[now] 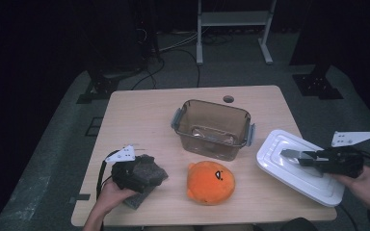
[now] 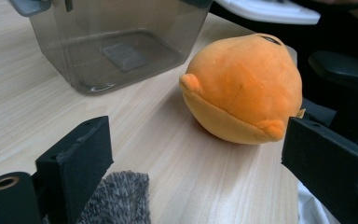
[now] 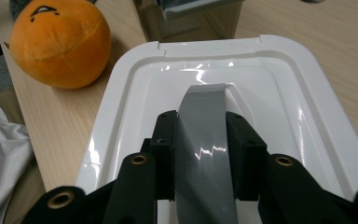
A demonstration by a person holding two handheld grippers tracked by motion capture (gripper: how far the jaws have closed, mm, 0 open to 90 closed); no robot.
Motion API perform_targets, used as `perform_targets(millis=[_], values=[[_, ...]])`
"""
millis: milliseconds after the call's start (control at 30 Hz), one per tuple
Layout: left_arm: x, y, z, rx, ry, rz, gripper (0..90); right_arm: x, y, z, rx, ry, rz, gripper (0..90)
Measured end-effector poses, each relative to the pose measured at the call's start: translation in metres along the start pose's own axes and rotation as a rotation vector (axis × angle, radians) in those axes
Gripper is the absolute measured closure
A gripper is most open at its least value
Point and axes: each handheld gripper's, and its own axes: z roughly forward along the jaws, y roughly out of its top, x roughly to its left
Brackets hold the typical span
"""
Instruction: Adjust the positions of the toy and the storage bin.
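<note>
My right gripper (image 1: 309, 158) (image 3: 200, 122) is shut on a glossy grey band (image 1: 290, 153) (image 3: 203, 140), perhaps a tape roll seen edge-on, held just over a white lid (image 1: 279, 169) (image 3: 279, 93) at the table's right edge. My left gripper (image 1: 149, 171) (image 2: 200, 135) stands open low at the front left, above a fuzzy grey block (image 1: 150, 179) (image 2: 119, 198). Its jaws point at an orange plush ball (image 1: 209, 182) (image 2: 247, 88) (image 3: 58, 42). Behind the plush stands a smoky clear container (image 1: 212, 127) (image 2: 116, 46) (image 3: 186, 14), with no lid on it.
The wooden table (image 1: 139, 120) has a cable hole (image 1: 228, 99) at the back. The lid overhangs the right edge. A white shelf frame (image 1: 233, 19) and cables stand on the floor beyond. White cloth (image 3: 0, 154) lies below the table's front edge.
</note>
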Motion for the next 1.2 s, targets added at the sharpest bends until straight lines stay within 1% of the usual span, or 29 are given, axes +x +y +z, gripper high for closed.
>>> perform_targets(millis=[200, 333, 533, 600, 767, 1067, 1200], values=[[-0.001, 0.000, -0.002, -0.007, -0.004, 0.005, 7.4, 0.000, -0.007, 0.022, 0.026, 0.025, 0.007, 66.1], [0.000, 0.000, -0.002, -0.011, -0.003, 0.003, 7.4, -0.001, -0.014, 0.035, 0.021, 0.047, 0.026, 66.1], [-0.001, 0.000, -0.002, -0.011, -0.004, 0.009, 7.4, -0.001, -0.021, 0.053, 0.034, 0.069, 0.035, 66.1], [-0.001, 0.000, -0.003, -0.014, -0.004, 0.010, 7.4, 0.000, -0.021, 0.056, 0.036, 0.066, 0.034, 66.1], [-0.002, 0.001, -0.004, -0.020, -0.001, 0.011, 7.4, -0.001, -0.023, 0.064, 0.044, 0.076, 0.043, 66.1], [-0.002, 0.001, -0.005, -0.023, 0.003, 0.014, 7.4, -0.002, -0.033, 0.077, 0.058, 0.088, 0.064, 66.1], [-0.001, 0.002, -0.005, -0.021, 0.004, 0.013, 7.3, -0.001, -0.033, 0.080, 0.070, 0.085, 0.061, 65.9]])
